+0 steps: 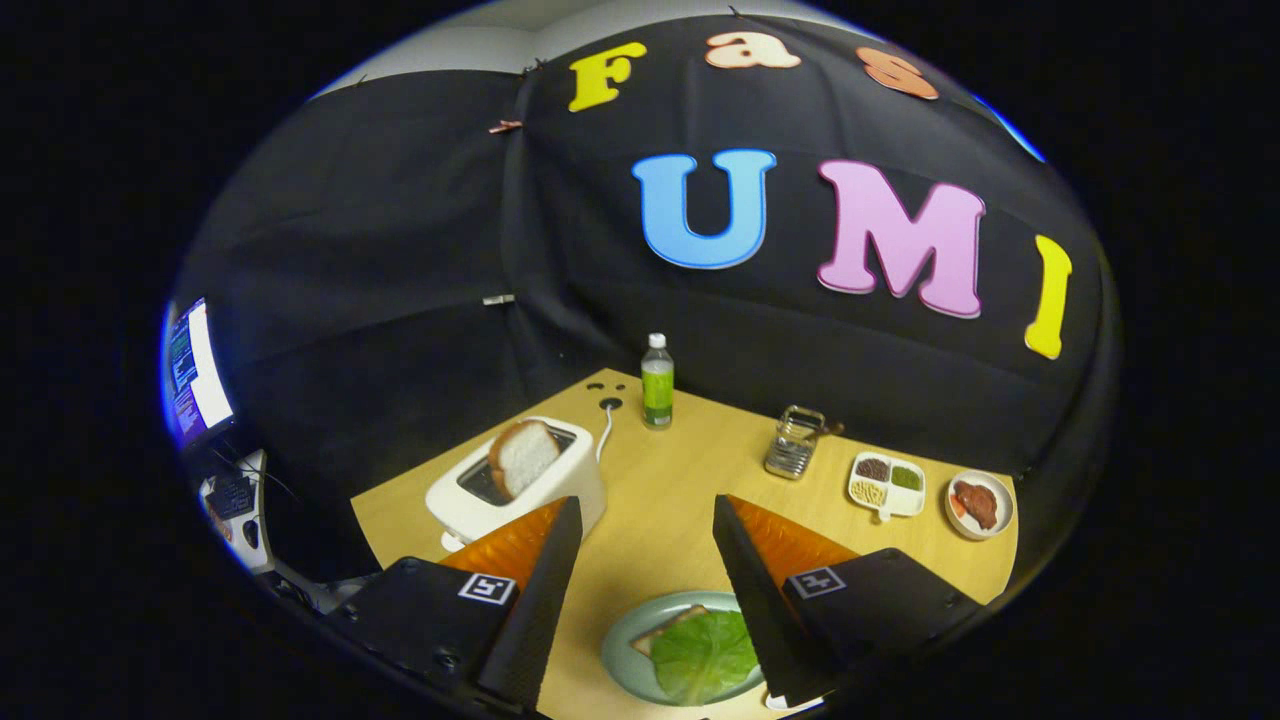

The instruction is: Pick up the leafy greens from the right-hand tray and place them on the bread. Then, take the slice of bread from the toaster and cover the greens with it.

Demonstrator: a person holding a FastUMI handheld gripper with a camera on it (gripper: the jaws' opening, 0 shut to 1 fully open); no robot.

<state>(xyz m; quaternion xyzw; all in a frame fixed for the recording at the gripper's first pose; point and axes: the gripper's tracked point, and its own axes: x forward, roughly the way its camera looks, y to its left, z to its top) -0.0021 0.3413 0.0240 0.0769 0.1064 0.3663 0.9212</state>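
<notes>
The gripper (648, 520) is hanging released, fingers spread and holding nothing, above the green plate (625, 640) between them, where leafy greens (705, 655) are lying on bread (665, 630). Ahead-left, a bread slice (522, 457) is standing tilted in the white toaster (515, 490). Further right, a divided tray (887, 485) is holding small foods; a bowl (980, 503) is holding something brown. The bottle (657, 381) label is unreadable.

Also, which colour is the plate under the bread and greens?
Pale green, seen in the gripper view: the plate lies between the open gripper's fingers.
</notes>
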